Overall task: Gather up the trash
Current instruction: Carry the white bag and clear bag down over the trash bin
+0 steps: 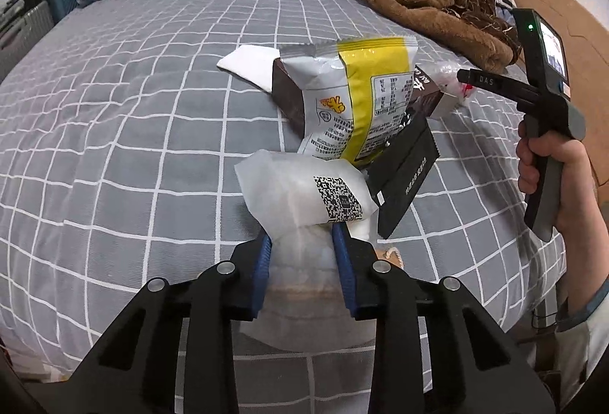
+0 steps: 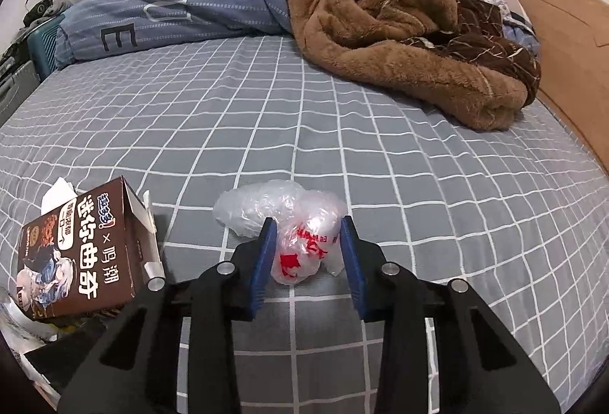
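Observation:
My left gripper (image 1: 302, 237) is shut on a white translucent bag (image 1: 304, 197) with a QR label, held over the bed. Behind it lie a white-and-yellow snack wrapper (image 1: 354, 98), a black sachet (image 1: 405, 181), a brown box (image 1: 289, 98) and white paper (image 1: 251, 65). My right gripper (image 2: 306, 227) is open, its blue pads either side of a crumpled clear plastic bag with red print (image 2: 300, 242) on the sheet; the bag is not squeezed. The right gripper also shows in the left wrist view (image 1: 466, 77), at the plastic bag (image 1: 451, 77). The brown box (image 2: 87, 250) stands at the left.
The grey checked bed sheet (image 2: 342, 132) spreads all round. A brown fleece blanket (image 2: 399, 25) and a blue quilt (image 2: 171, 6) are heaped at the far side. A wooden bed frame (image 2: 571, 44) runs along the right. A suitcase (image 2: 42, 40) stands beyond the left edge.

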### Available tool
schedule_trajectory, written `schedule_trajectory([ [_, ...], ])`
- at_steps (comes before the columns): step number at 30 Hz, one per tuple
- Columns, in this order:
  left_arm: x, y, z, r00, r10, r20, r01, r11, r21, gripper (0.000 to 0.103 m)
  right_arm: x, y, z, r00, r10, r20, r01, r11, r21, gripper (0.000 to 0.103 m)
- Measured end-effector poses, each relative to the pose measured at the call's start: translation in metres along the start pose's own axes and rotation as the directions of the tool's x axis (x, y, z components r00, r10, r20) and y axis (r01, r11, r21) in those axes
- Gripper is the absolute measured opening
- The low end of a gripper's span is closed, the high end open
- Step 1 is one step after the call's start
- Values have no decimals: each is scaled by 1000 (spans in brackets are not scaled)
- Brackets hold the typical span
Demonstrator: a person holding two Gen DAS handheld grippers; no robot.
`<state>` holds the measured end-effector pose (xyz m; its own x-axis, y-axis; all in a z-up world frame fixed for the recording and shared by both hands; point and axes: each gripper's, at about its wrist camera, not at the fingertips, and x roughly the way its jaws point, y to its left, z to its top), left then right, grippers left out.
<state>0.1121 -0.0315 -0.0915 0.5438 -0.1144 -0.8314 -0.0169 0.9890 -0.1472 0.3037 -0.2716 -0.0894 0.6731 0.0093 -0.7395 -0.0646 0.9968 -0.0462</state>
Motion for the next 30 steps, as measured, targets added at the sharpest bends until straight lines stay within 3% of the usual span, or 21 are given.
schedule_trajectory([
  [8, -12, 4, 2, 1000, -1, 25, 2, 1000, -8, 29, -31, 4, 6, 998, 4, 59, -4, 1000, 5, 33],
  [16, -29, 3, 9, 996, 41, 73, -41, 999, -1, 29, -58, 12, 5, 996, 4, 85, -5, 1000, 4, 33],
  [30, -59, 12, 23, 990, 27, 138, -22, 999, -35, 29, -115, 21, -7, 992, 13, 128, -14, 1000, 4, 33],
])
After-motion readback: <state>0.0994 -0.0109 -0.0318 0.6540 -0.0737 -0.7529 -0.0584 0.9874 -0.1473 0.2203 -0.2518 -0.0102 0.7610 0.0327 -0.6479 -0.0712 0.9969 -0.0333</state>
